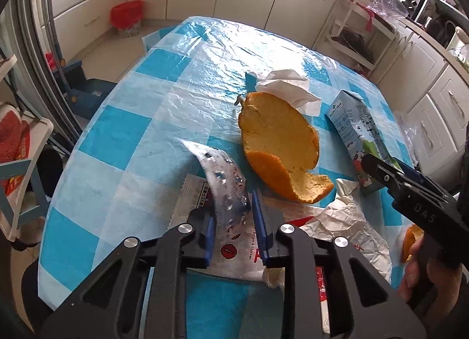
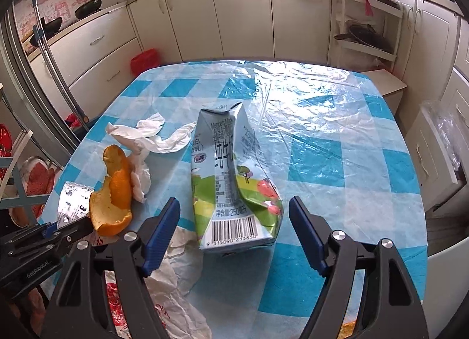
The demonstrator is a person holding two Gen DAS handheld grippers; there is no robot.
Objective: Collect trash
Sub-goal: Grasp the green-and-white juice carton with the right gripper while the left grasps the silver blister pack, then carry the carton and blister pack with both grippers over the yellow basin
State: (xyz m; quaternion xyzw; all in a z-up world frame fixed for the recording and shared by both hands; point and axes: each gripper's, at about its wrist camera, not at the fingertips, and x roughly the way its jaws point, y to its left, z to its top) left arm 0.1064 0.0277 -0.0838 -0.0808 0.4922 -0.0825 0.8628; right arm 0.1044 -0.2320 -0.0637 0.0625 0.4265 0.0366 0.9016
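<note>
My left gripper [image 1: 234, 207] is shut on a curved silver blister pack [image 1: 225, 189], held just above a printed white wrapper [image 1: 234, 248]; the pack also shows in the right wrist view [image 2: 71, 202]. A large orange peel [image 1: 278, 145] lies just beyond it, also in the right wrist view [image 2: 114, 189]. Crumpled white tissue [image 1: 290, 87] lies behind the peel. My right gripper [image 2: 234, 216] is open, its fingers on either side of a crushed milk carton [image 2: 231, 180] lying on the table. The carton also appears in the left wrist view [image 1: 360, 136].
The table has a blue-and-white checked plastic cover [image 2: 322, 134]. A crumpled paper wrapper [image 2: 176, 286] lies at the near edge. A red-lined bin [image 1: 127, 18] stands on the floor by the cabinets. A second peel piece [image 1: 410, 239] lies at the right edge.
</note>
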